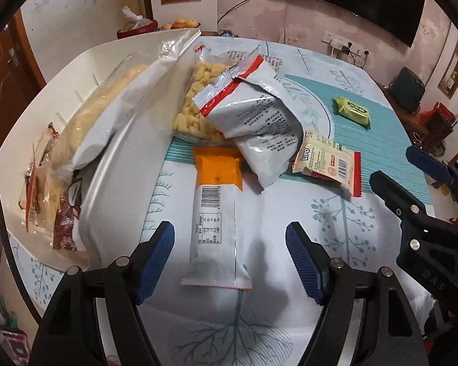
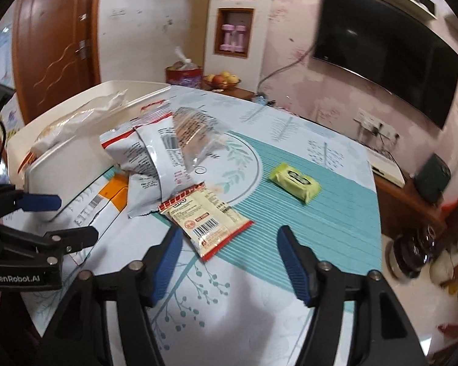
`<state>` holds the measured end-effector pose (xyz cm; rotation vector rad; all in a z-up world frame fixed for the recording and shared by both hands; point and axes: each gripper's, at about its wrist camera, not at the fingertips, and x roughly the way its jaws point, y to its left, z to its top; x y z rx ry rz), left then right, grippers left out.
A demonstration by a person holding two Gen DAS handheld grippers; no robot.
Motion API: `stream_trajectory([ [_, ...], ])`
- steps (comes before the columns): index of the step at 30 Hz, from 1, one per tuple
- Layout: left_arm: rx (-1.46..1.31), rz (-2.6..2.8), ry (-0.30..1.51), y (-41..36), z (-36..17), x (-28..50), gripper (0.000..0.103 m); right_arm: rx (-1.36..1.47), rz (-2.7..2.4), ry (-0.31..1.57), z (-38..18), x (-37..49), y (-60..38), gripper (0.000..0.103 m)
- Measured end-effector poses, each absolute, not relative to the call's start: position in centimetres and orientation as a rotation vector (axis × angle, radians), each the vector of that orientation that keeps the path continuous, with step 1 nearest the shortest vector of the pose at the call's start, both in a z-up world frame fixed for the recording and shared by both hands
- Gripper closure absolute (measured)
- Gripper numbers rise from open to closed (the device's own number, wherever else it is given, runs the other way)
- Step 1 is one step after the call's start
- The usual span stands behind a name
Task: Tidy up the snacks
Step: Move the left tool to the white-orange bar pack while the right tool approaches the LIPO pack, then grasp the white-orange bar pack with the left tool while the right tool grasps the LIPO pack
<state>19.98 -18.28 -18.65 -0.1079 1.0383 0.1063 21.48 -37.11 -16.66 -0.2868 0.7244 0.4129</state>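
The left tool hangs over the table w/ its two blue pads spread apart. Nothing is pinched. The long white & orange snack pack lies flat on the table between the pads, but they don't touch it. Its orange end points to 12 o'clock and tucks under the gray bags.

At 10 o'clock from that pack sits the white bin. Inside it are a big white bag of pale snacks and some small red wrappers. A brown wrapper hangs at the bin's near end.

At 12 o'clock is a clear bag of yellow puffs. A gray bag w/ red trim leans on it, and a 2nd gray bag lies under that one. At 2 o'clock is the small Lipo cookie pack, touching the gray bag. Farther off at 1 o'clock, alone on the teal mat, is the green pack.

The right tool is spread apart too, w/ nothing in it. It hangs over the table w/ the Lipo cookie pack just past its tips at 12 o'clock. The green pack is at 1 o'clock, well apart. The other tool shows at 9 o'clock in this view, near the bin.
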Motion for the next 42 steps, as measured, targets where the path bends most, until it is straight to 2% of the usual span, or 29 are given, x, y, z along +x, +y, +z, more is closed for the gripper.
stream_trajectory([
  [13, -0.078, 0.168, 1.067, -18.5, -20.5, 21.1, 0.028, -0.41, 0.48, 0.734, -18.8, 23.8, -34.8, 0.034],
  [23, 0.034, 0.23, 1.106, -20.5, -22.2, 22.4, 0.022, -0.456, 0.504, 0.772, -20.4, 24.7, -33.3, 0.034],
  [34, 0.04, 0.239, 1.09, -21.0, -22.7, 22.6, 0.021, -0.451, 0.528, 0.788, -21.5, 26.5, -32.7, 0.034],
  [36, 0.048, 0.236, 1.088, -21.1, -22.7, 22.7, 0.023, -0.437, 0.534, 0.792, -21.6, 26.7, -32.7, 0.034],
  [38, 0.04, 0.207, 1.085, -21.3, -22.7, 22.6, 0.031, -0.423, 0.533, 0.804, -21.6, 26.9, -32.7, 0.034],
  [42, 0.014, 0.189, 1.09, -21.1, -22.7, 22.5, 0.034, -0.395, 0.527, 0.821, -21.6, 27.1, -32.9, 0.034],
])
